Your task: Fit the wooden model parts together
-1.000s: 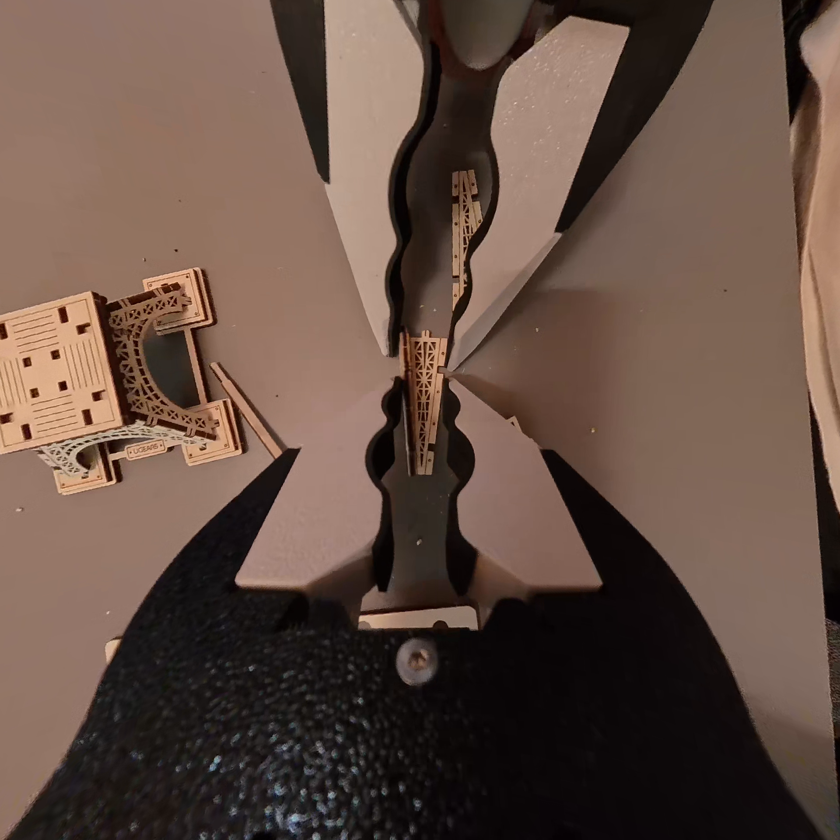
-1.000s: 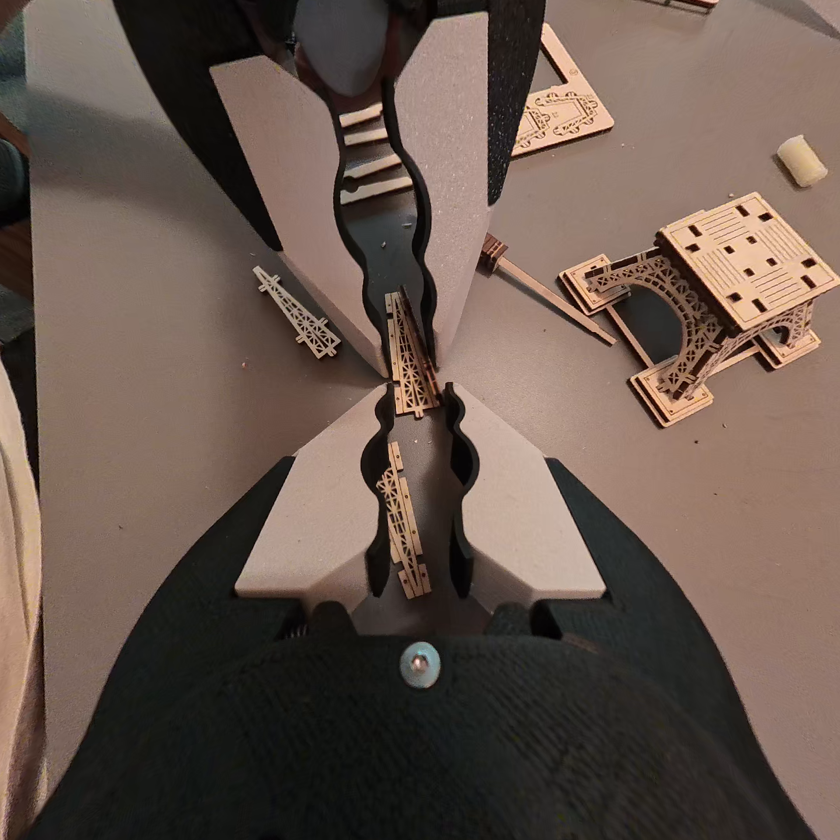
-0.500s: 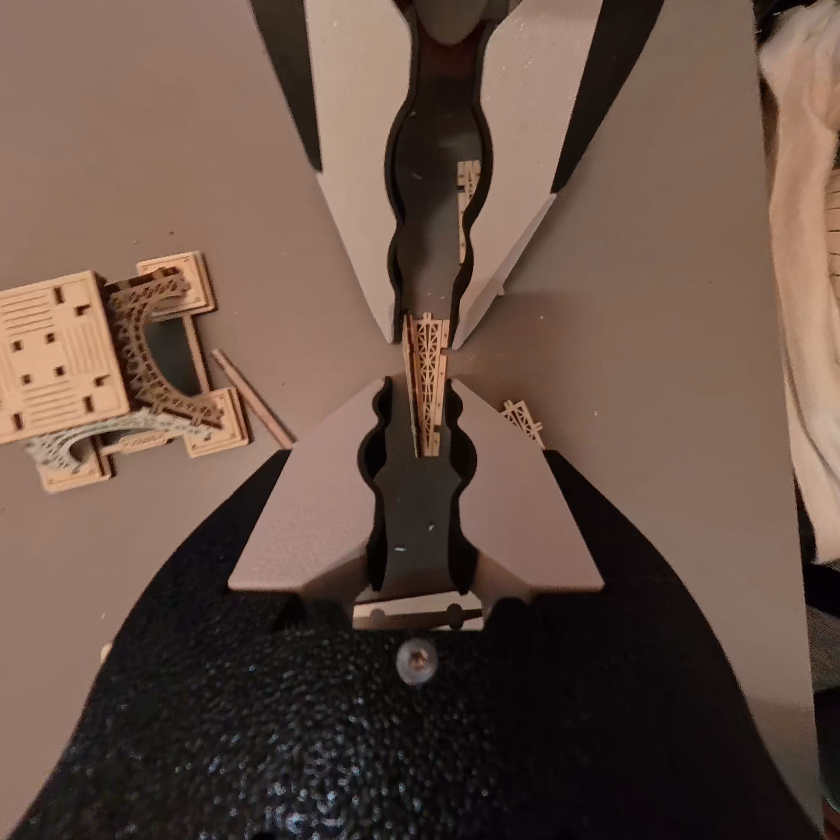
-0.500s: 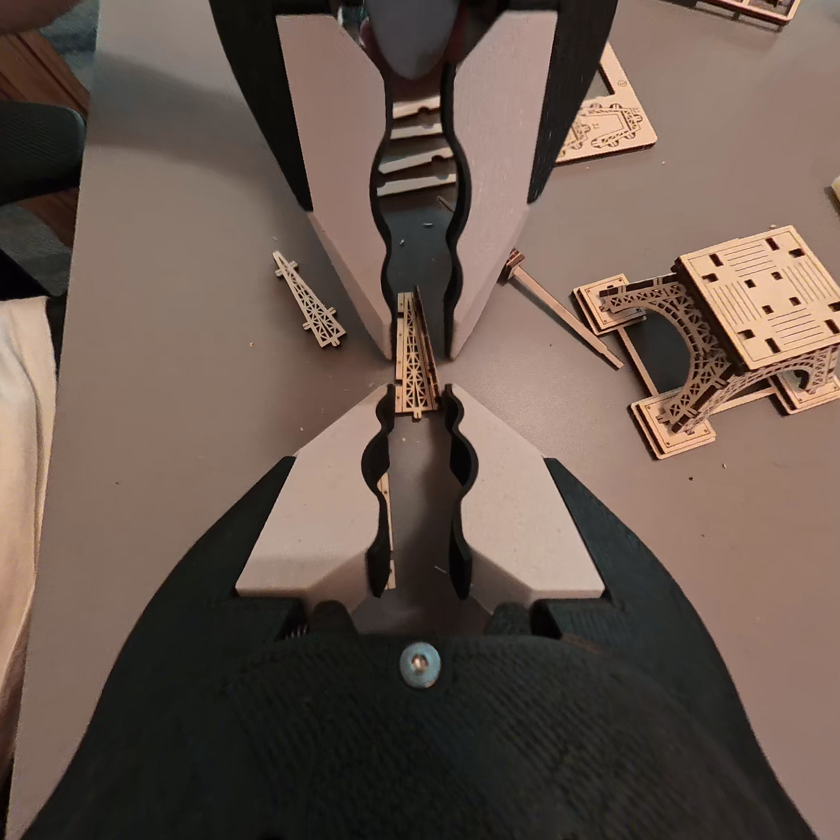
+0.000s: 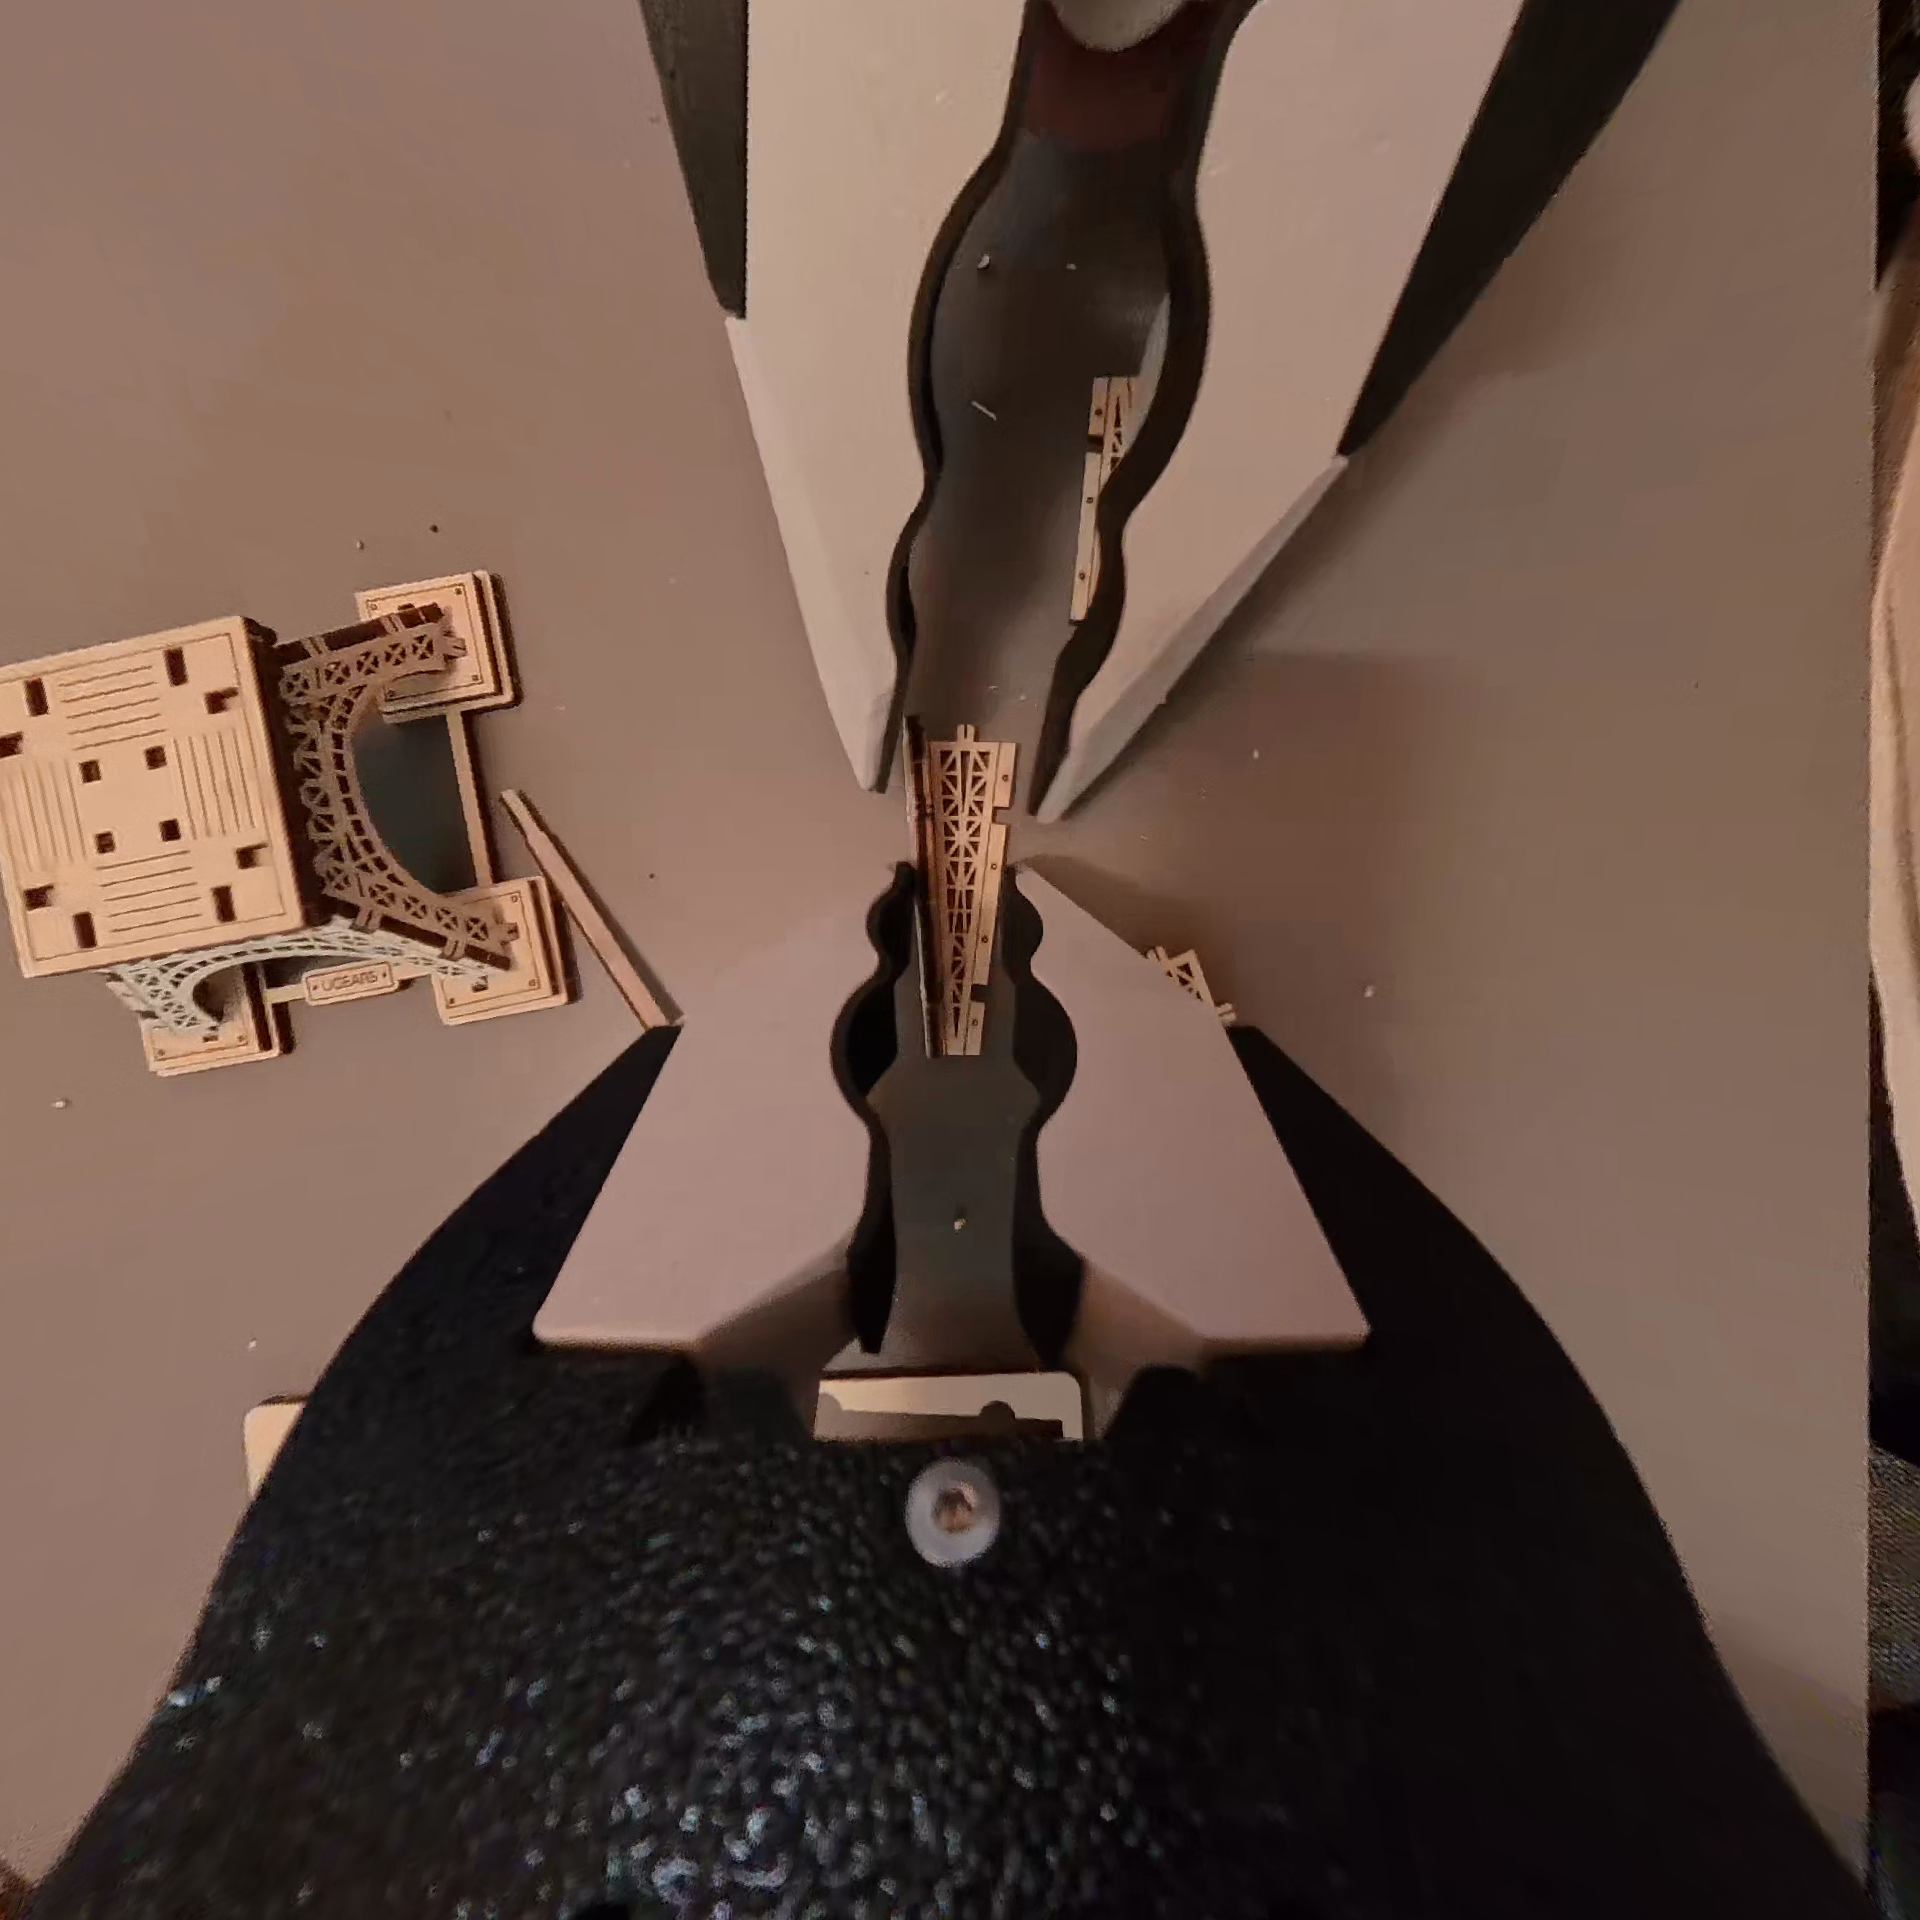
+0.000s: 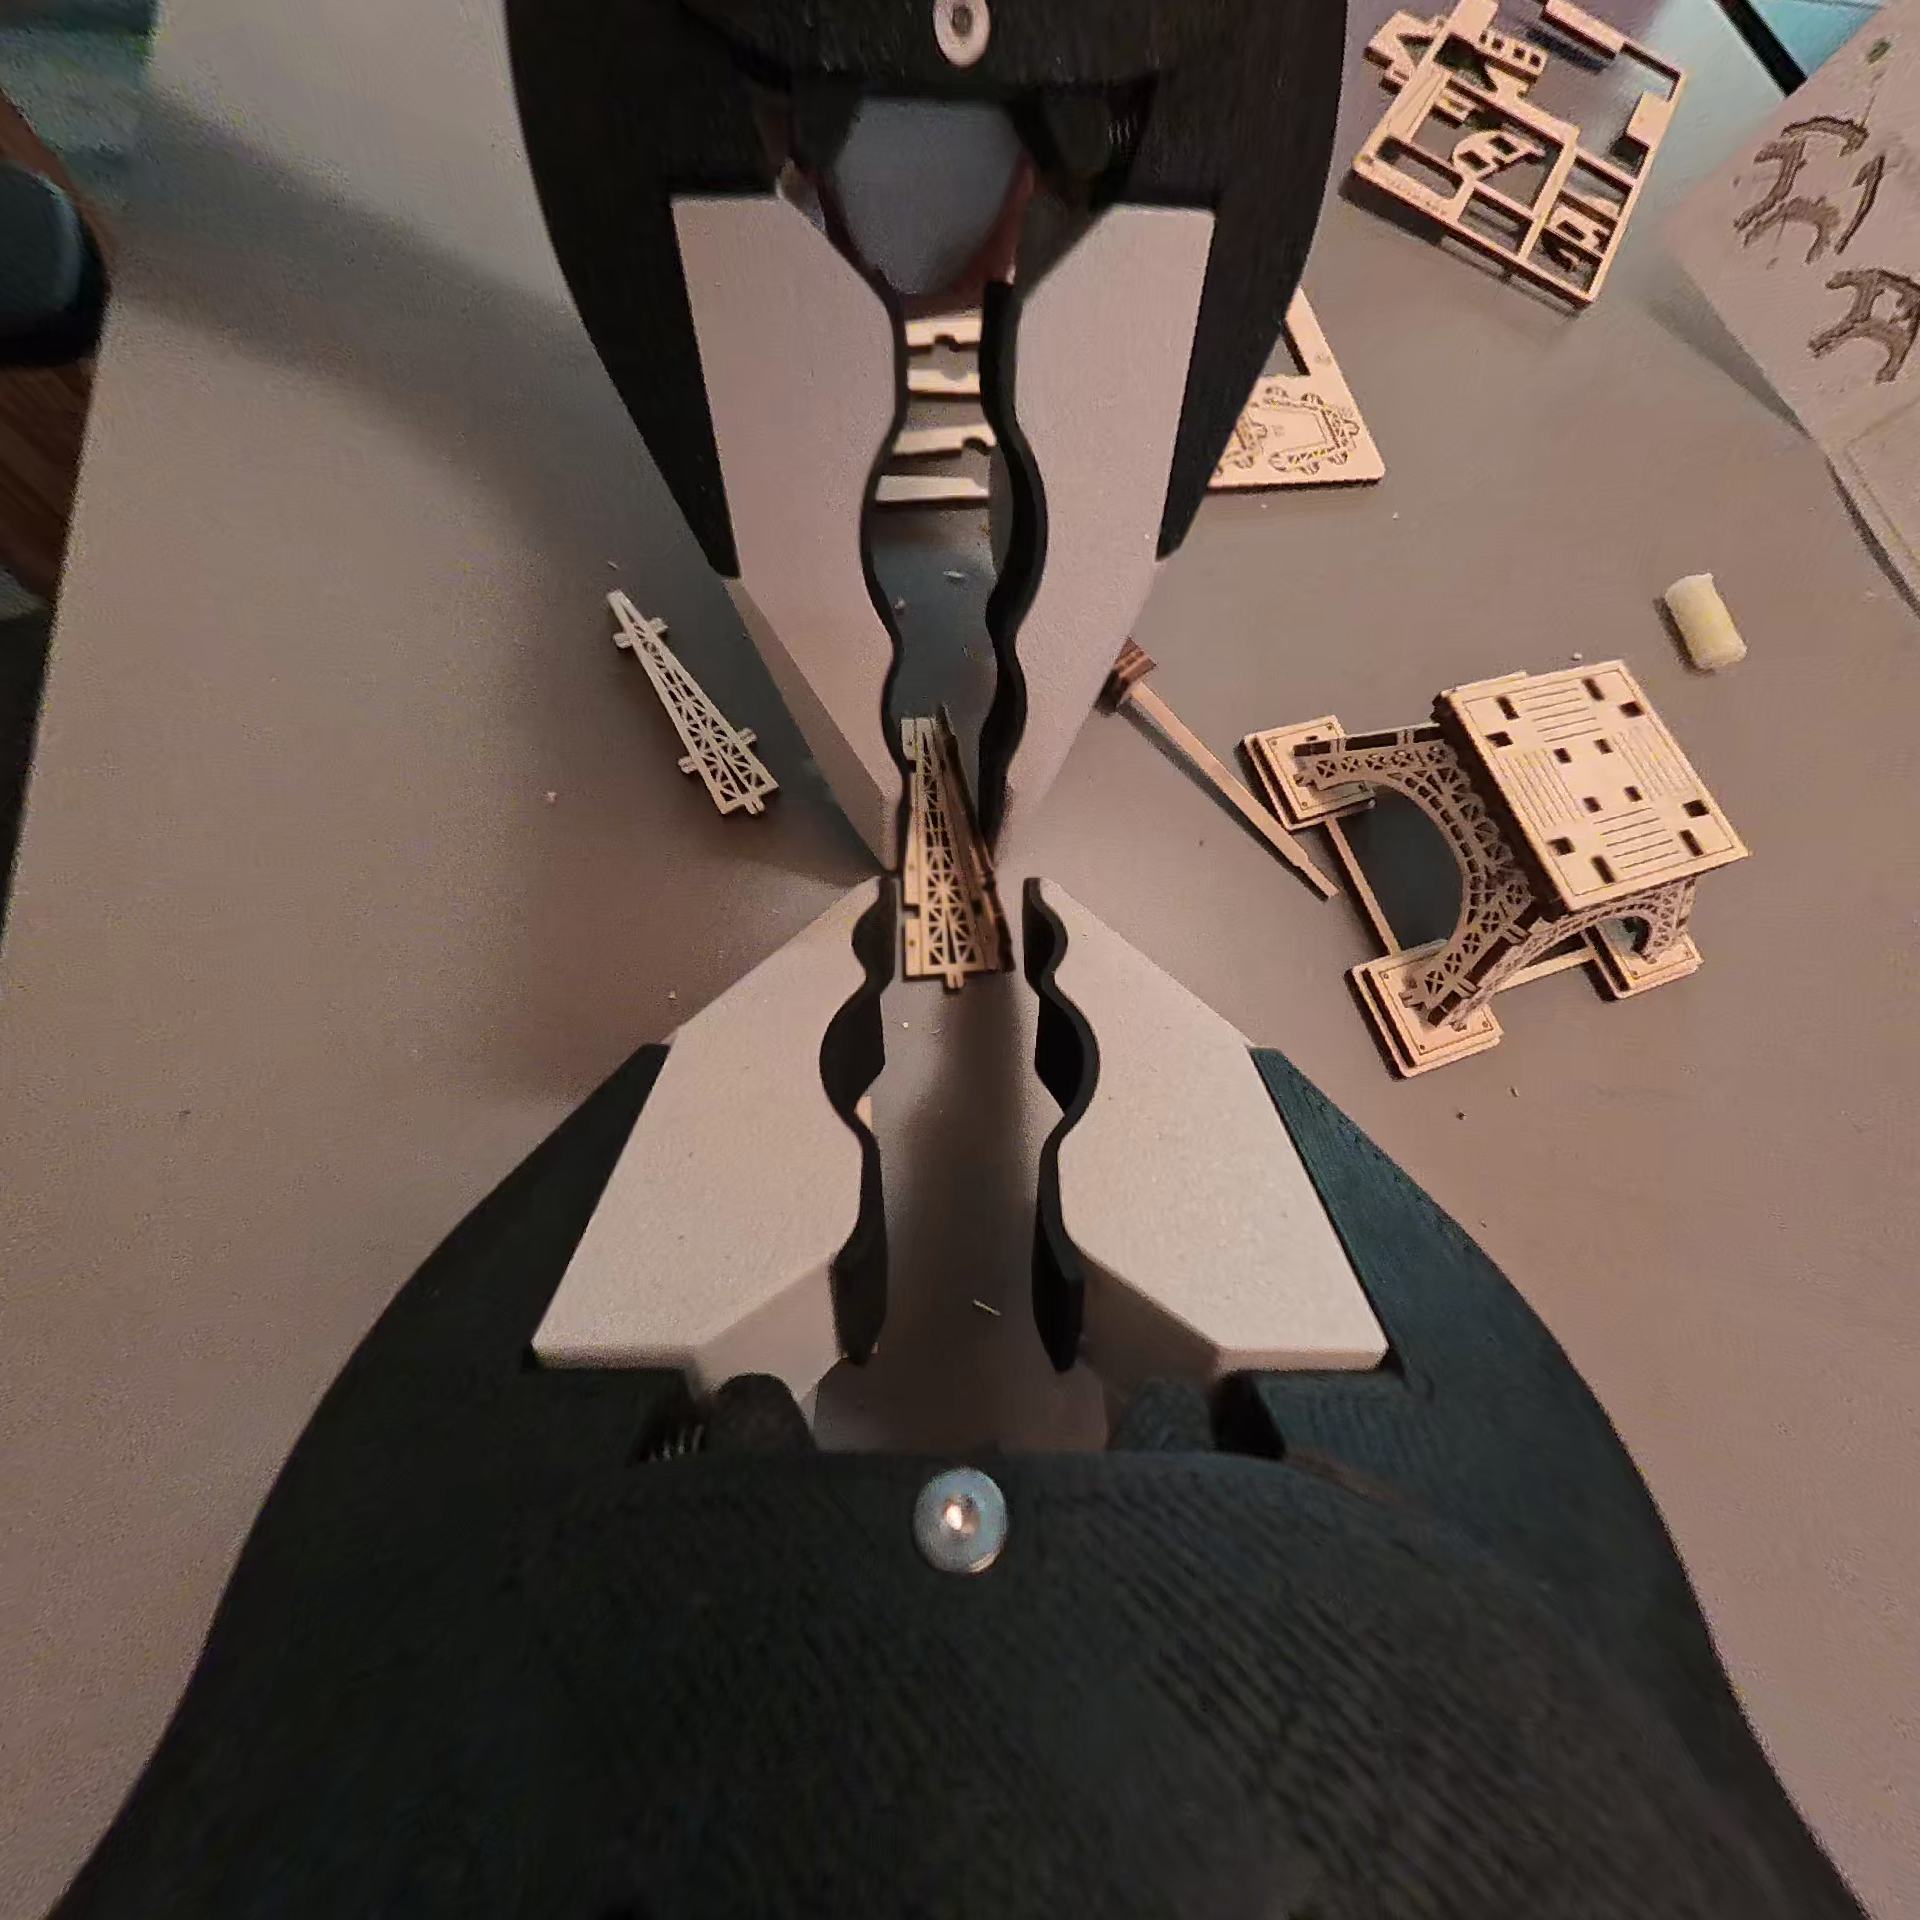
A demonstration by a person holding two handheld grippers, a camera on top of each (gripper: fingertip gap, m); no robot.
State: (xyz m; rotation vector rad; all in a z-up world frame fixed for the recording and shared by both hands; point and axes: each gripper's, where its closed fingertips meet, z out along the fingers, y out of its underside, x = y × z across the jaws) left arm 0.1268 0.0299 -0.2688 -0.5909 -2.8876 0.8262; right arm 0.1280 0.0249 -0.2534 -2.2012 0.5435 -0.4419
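Note:
Two thin wooden lattice strips (image 5: 961, 883) are held together above the grey table, one flat and one on edge; they also show in the right wrist view (image 6: 945, 904). My left gripper (image 5: 963, 878) is shut on their narrow part. My right gripper (image 6: 958, 894) faces it tip to tip and is shut on their wide end. The built tower base (image 5: 208, 810) stands on the table to the left, and in the right wrist view (image 6: 1507, 862) to the right.
One loose lattice strip (image 6: 691, 717) lies on the table and another (image 5: 1103, 499) under the right gripper. There are also a thin wooden stick (image 6: 1216, 790), cut-out wooden sheets (image 6: 1507, 156), a small white cylinder (image 6: 1704, 634) and a printed sheet (image 6: 1818, 208). The table edge and a cloth (image 5: 1896, 727) lie right. The grippers are tip to tip, or close to it. Left tips and right tips are each some 6 centimeters from the thin wooden stick (image 6: 1216, 790). Look for it in the left wrist view (image 5: 611, 934) too.
Both grippers kept hold of the lattice strips and shifted a little together. The right wrist view now shows more of the left gripper's body, and the strip on the table has left its finger gap.

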